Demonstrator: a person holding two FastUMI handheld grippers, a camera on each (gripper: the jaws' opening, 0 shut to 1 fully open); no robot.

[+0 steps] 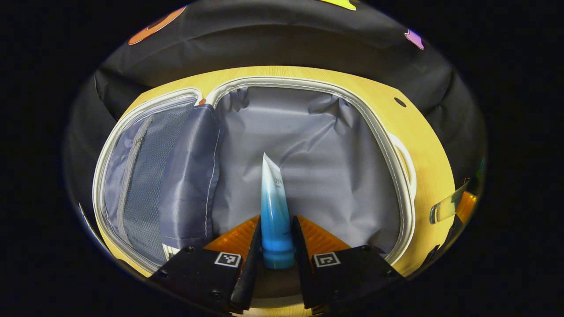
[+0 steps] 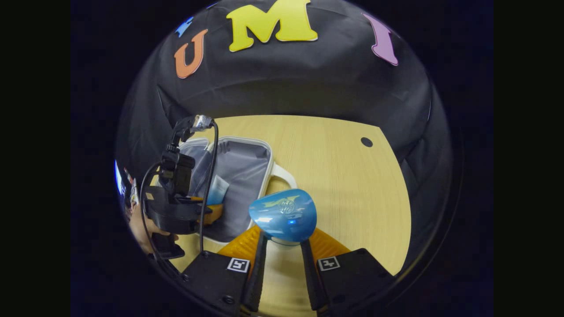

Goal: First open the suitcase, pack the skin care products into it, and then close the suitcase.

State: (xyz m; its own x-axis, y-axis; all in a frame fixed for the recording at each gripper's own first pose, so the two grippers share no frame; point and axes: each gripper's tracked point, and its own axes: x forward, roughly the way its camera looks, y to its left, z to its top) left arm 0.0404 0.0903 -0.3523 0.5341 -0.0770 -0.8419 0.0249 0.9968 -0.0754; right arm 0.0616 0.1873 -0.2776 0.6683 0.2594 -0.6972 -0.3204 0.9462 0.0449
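Over the open suitcase (image 1: 308, 145), with its crinkled grey fabric lining and a mesh pocket (image 1: 141, 176) in the lid, our left gripper (image 1: 276, 246) clamps both fingers on a smooth blue-to-white tube (image 1: 273, 207), cap end toward the camera. Beside the suitcase, above the pale wooden table (image 2: 343, 176), our right gripper (image 2: 284, 246) pinches a glossy, rounded blue jar (image 2: 284, 215) at its fingertips.

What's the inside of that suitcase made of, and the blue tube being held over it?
The suitcase lining looks like thin grey woven fabric with a faint sheen: it creases and folds. A mesh pocket lies on the lid side. The blue tube seems soft glossy plastic, judging by its highlights.
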